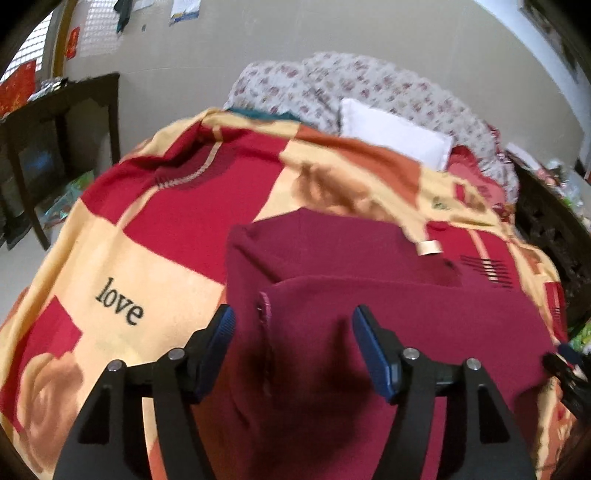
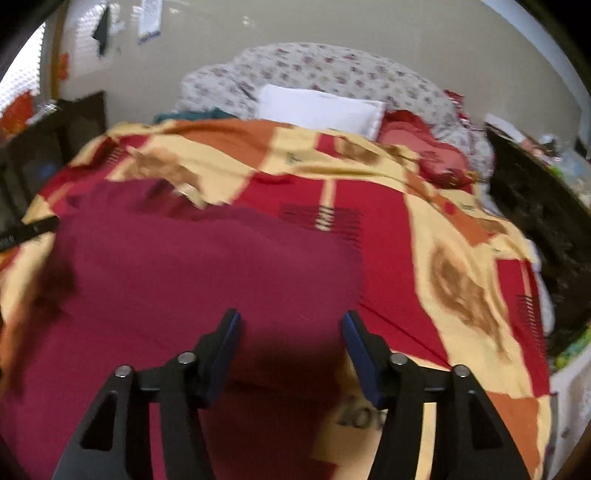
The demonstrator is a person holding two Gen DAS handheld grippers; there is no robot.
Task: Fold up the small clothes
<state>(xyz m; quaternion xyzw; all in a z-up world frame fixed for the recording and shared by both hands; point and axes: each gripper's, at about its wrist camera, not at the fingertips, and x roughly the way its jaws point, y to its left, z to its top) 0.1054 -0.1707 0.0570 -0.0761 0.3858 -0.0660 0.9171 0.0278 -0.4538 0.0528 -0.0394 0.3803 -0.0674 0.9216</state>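
Maroon garment (image 1: pixel 369 295) lies partly folded on the bed's patterned blanket (image 1: pixel 147 258), directly below and ahead of both tools, long axis running left to right. Left tool (image 1: pixel 293 321) sits over its left edge and right tool (image 2: pixel 291 325) over its right edge, both parted and empty.

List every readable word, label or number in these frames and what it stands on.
"love": black letters on a cream patch of the bedspread.
Dark lettering on the bedspread by the right gripper: too blurred to read.
Papers on the wall: too small to read.
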